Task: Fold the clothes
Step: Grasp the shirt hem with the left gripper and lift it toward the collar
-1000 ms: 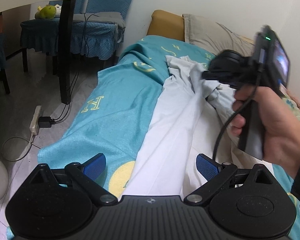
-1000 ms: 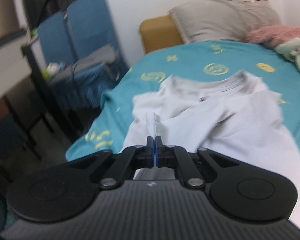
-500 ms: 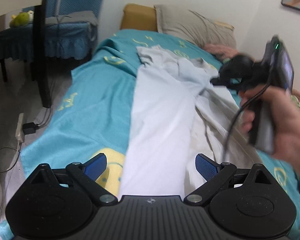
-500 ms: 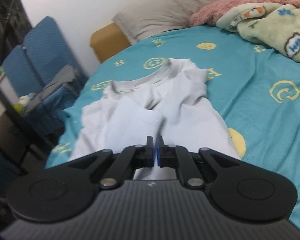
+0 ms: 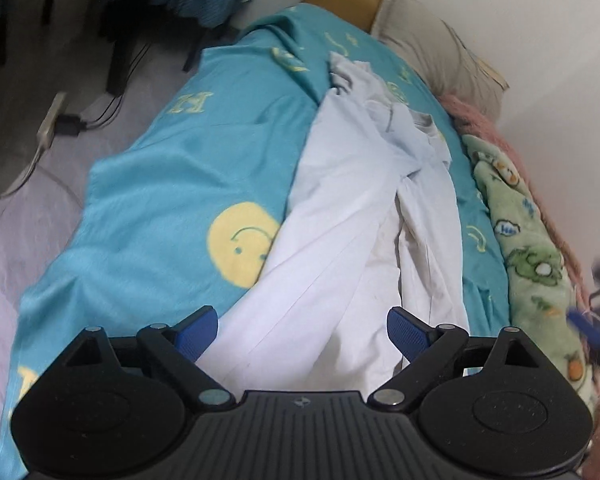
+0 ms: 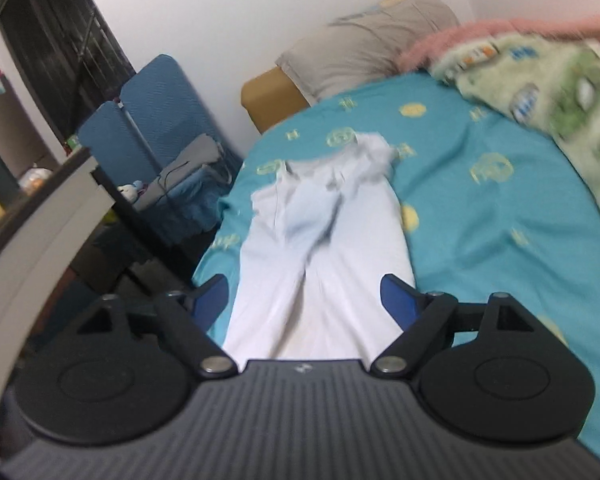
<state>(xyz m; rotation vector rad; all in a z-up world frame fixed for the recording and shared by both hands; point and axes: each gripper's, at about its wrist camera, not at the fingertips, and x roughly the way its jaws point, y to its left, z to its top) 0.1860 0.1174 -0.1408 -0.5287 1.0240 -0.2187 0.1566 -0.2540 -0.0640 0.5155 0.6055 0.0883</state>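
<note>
A white T-shirt (image 5: 340, 216) lies on the teal bed sheet (image 5: 160, 184), both sides folded inward into a long narrow strip, collar at the far end. It also shows in the right wrist view (image 6: 324, 240). My left gripper (image 5: 302, 330) is open and empty above the shirt's near hem. My right gripper (image 6: 304, 300) is open and empty, also over the near end of the shirt. The right gripper shows blurred at the right edge of the left wrist view (image 5: 596, 320).
A green patterned blanket (image 6: 548, 80) and pink blanket (image 6: 500, 32) lie along the bed's right side. A grey pillow (image 6: 364, 36) is at the head. Blue chairs (image 6: 152, 120) and a dark table (image 6: 60, 184) stand left of the bed. A power strip (image 5: 50, 124) lies on the floor.
My right gripper has opened, let go of the shirt sleeve and pulled back toward the near end. The left gripper has risen and tilted down over the shirt.
</note>
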